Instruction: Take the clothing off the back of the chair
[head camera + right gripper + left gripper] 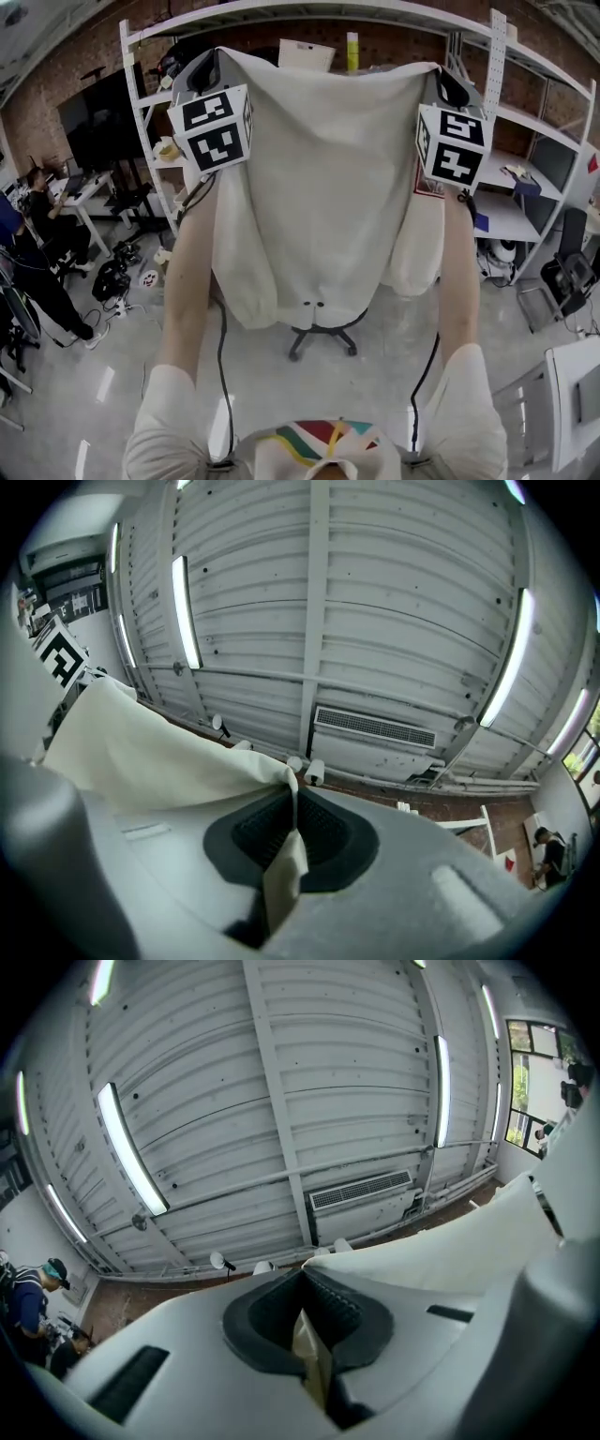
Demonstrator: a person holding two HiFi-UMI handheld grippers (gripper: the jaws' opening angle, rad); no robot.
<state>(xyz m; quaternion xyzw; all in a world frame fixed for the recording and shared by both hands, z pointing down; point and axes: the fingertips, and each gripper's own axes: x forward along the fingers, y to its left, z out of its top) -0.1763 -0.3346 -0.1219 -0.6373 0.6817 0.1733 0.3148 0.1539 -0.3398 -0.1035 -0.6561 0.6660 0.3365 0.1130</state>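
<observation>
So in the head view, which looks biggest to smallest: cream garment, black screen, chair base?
1. cream garment
2. black screen
3. chair base
The garment hangs closest to the camera, which inflates it.

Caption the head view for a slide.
Left gripper and right gripper, each shut on a top corner, hold a cream garment spread; chair base shows below.

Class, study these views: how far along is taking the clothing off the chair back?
Done: the cream garment is gripped at its top corners, with the left claw and right claw each shut on fabric. In hand: it hangs held high before the chair, whose base shows under the hem. Left: the chair back is hidden, so clearance is unconfirmed.
</observation>
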